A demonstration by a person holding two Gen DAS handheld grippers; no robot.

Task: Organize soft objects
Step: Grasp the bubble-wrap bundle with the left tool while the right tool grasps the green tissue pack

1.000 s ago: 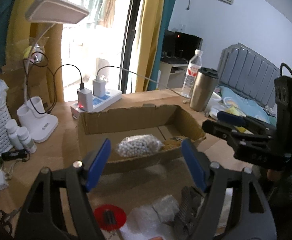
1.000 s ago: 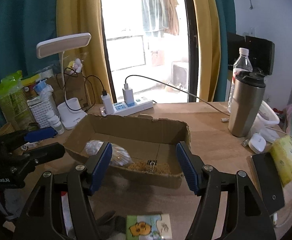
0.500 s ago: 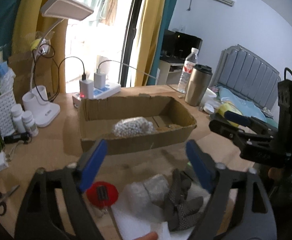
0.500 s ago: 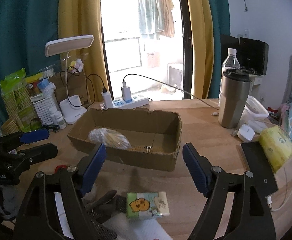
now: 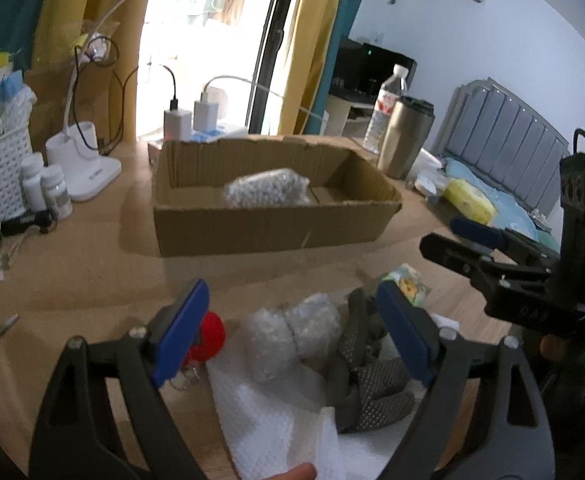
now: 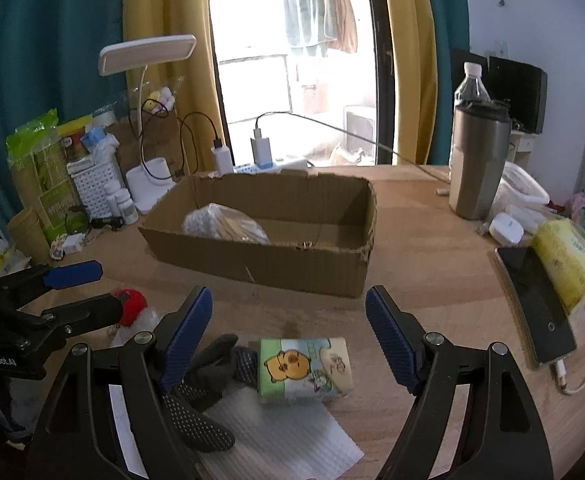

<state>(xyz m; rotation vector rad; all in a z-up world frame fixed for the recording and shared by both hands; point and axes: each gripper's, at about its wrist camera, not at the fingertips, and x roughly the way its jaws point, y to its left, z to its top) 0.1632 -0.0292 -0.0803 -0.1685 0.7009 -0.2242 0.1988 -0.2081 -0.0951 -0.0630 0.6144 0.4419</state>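
left gripper (image 5: 292, 332) fingers spread, empty, over bubble wrap (image 5: 292, 336) | grey glove (image 6: 208, 392) touching tissue pack (image 6: 304, 368) between right gripper (image 6: 288, 328) spread fingers | cardboard box (image 6: 268, 256) beyond, bare bench (image 6: 432, 280) strip before its near wall

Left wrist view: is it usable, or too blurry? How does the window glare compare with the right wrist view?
Left wrist view: motion-smeared, with soft edges on the cardboard box and bubble wrap; the window is blown out. Right wrist view: sharper, the tissue pack print is readable; the window is also overexposed, though hanging clothes show. Both views have fisheye bending and dark corners.
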